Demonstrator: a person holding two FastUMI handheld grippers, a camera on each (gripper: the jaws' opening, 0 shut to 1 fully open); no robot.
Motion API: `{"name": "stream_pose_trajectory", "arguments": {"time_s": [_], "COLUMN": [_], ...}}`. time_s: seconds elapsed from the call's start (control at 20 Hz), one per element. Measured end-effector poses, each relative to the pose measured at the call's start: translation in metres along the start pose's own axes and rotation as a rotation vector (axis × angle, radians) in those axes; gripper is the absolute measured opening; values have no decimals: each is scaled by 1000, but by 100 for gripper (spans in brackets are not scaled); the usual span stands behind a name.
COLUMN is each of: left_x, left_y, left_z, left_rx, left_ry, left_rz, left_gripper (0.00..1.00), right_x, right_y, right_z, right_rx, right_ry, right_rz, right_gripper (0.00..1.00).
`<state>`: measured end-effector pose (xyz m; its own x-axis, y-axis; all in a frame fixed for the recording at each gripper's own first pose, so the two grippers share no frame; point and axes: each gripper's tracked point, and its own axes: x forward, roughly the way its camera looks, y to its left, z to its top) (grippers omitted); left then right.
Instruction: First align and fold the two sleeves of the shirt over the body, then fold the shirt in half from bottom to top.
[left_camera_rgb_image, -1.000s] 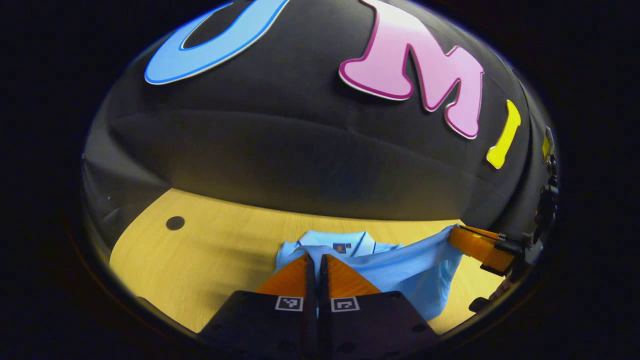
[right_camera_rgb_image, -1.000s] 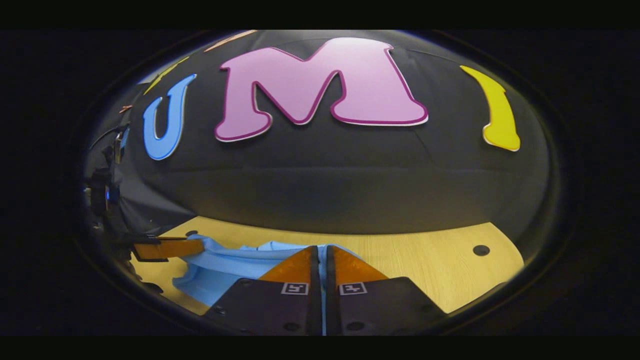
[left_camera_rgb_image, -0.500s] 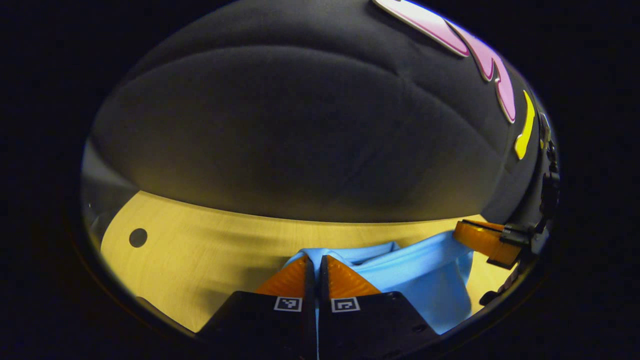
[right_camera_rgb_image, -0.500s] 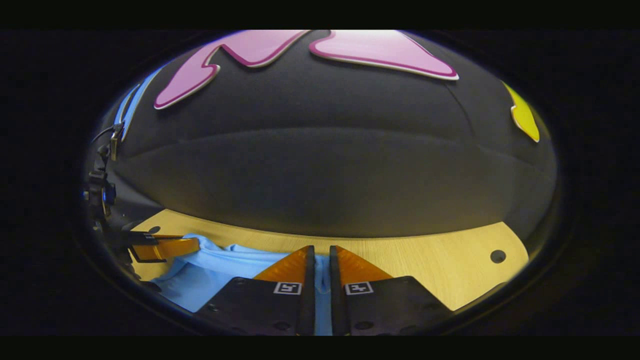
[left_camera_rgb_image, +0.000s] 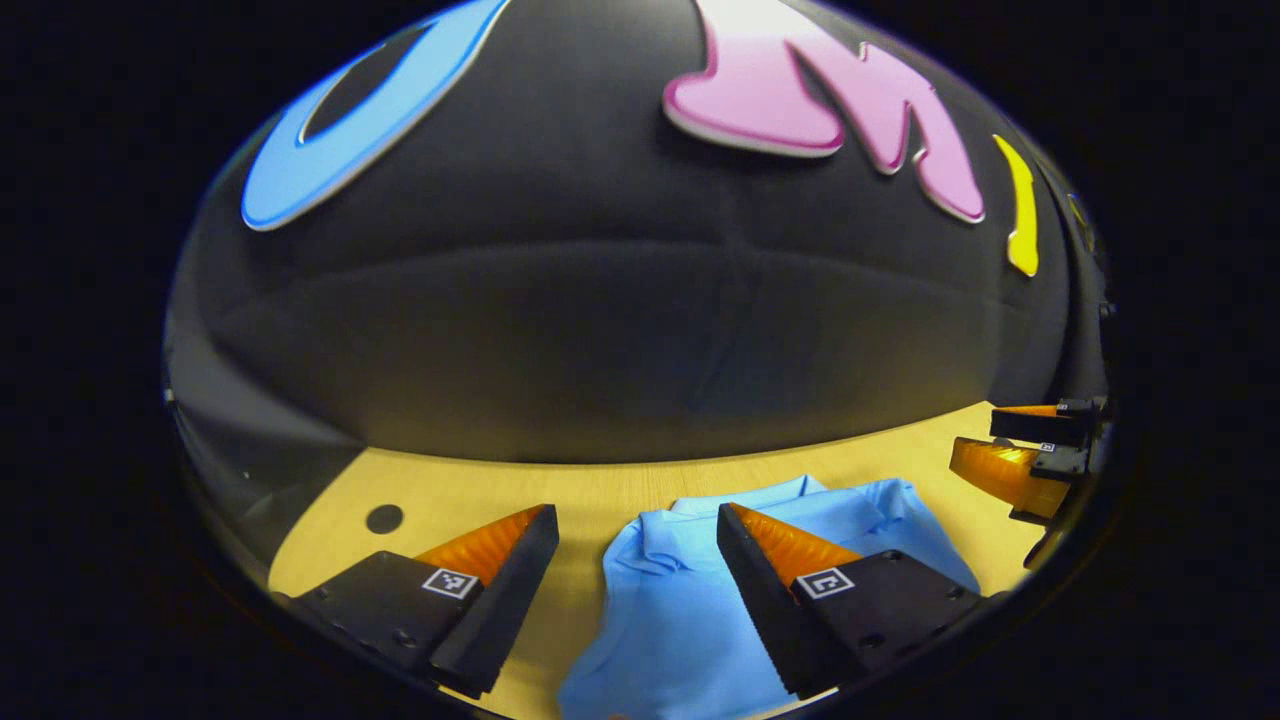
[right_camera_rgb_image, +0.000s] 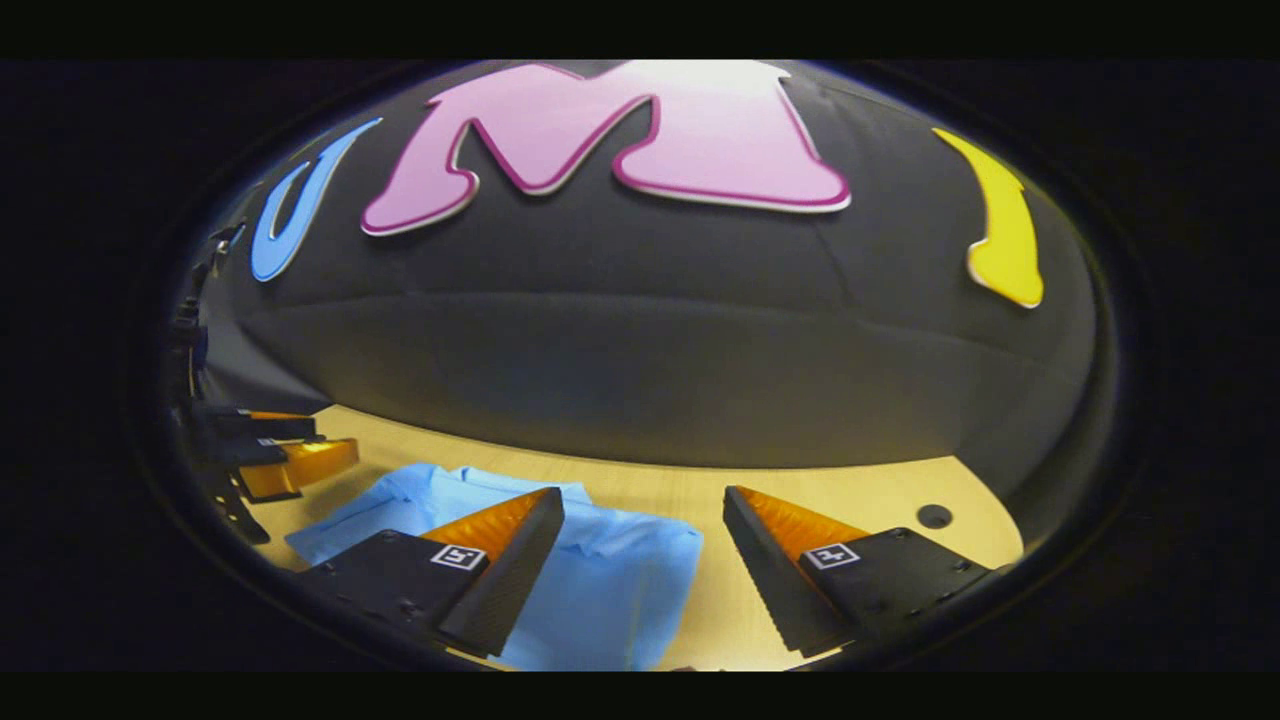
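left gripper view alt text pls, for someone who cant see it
The left tool is open above a folded light blue shirt lying on a wooden table. The right tool, also open, is at the far right edge.

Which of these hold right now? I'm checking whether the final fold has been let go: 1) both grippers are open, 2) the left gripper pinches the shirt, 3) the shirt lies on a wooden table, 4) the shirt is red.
1) True: the left gripper and the right gripper both stand with fingers wide apart.
2) False: its fingers are spread, with the shirt lying loose between them.
3) True: it rests on the light wooden table.
4) False: it is light blue.
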<state>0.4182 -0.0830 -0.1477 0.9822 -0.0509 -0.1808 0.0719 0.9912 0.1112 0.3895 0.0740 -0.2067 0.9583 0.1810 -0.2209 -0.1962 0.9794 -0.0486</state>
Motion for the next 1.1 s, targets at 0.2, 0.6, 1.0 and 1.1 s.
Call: {"name": "stream_pose_trajectory", "arguments": {"time_s": [0.2,0.6,1.0,1.1], "left_x": [-92,-292,-456,-486], "left_y": [-13,-23,-24,-22], "left_z": [15,58,57,47], "left_rx": [64,22,-125,-150], "left_ry": [-70,-209,-255,-280], "left_rz": [-19,-48,-41,-20], "left_gripper": [99,98,98,100], "right_x": [-86,-284,-422,-449], "right_y": [-10,-4,18,33], "right_z": [22,100,71,58], "right_rx": [-8,37,-54,-4], "right_ry": [-56,-212,-94,-94], "right_rz": [-37,-77,-32,-6], "right_gripper": [99,98,98,96]}}
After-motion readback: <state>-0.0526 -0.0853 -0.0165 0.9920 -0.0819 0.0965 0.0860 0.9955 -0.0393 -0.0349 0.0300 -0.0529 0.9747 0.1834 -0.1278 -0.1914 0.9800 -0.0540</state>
